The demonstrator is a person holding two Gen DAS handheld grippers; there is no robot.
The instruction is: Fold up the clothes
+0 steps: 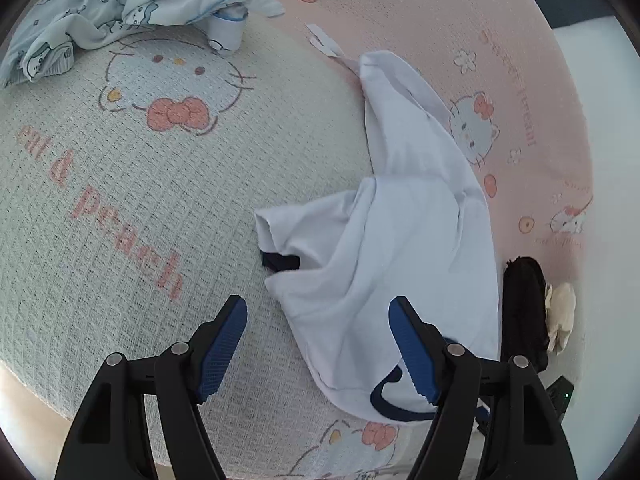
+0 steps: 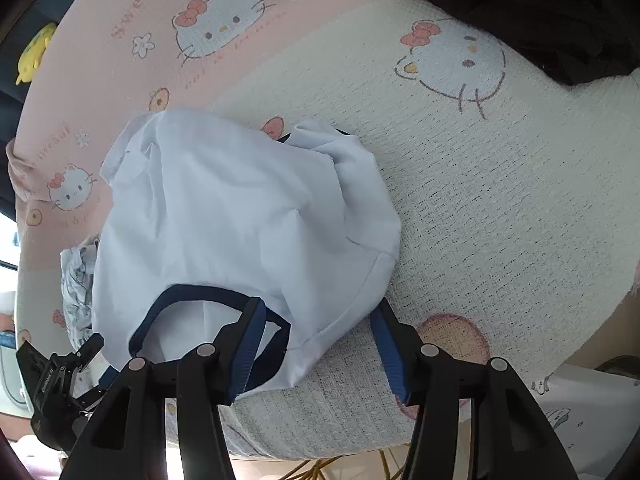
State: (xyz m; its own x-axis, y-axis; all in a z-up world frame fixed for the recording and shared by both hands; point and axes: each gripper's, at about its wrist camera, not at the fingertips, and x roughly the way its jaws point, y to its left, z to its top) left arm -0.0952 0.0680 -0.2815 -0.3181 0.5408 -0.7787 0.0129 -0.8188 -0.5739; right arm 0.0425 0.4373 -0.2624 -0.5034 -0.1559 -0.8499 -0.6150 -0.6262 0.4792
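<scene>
Shirt [image 1: 400,248] lies crumpled on bed [image 1: 120,208], collar near; left tool [image 1: 318,344] and right tool [image 2: 320,344] apart, empty, poised to regrasp.

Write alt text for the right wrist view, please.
A white T-shirt with a navy collar lies crumpled on a cat-print blanket, the open right gripper just above its collar end. Dark clothing lies at the far edge.
</scene>
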